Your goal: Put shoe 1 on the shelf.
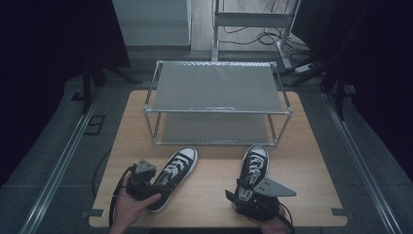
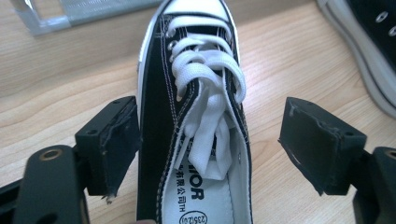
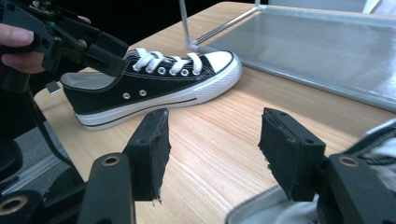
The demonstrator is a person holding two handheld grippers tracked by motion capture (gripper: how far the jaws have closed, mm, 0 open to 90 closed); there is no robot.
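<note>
Two shoes lie on my table [image 1: 209, 195], well apart, toes toward the rack [image 1: 216, 105] standing behind them. The left shoe [image 1: 174, 173] sits between my left gripper's [image 2: 212, 149] spread jaws; the right shoe [image 1: 254, 168] lies just beyond my right gripper [image 3: 212, 156], which holds nothing.

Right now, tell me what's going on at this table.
A person holds a gripper in each hand over a wooden table with two black-and-white sneakers and a metal shoe rack. The left gripper is open around the left sneaker: its jaws straddle the shoe near the laces without pressing it. The right gripper is open with nothing between its jaws, beside the right sneaker. Both sneakers lie on the table in front of the rack.
</note>
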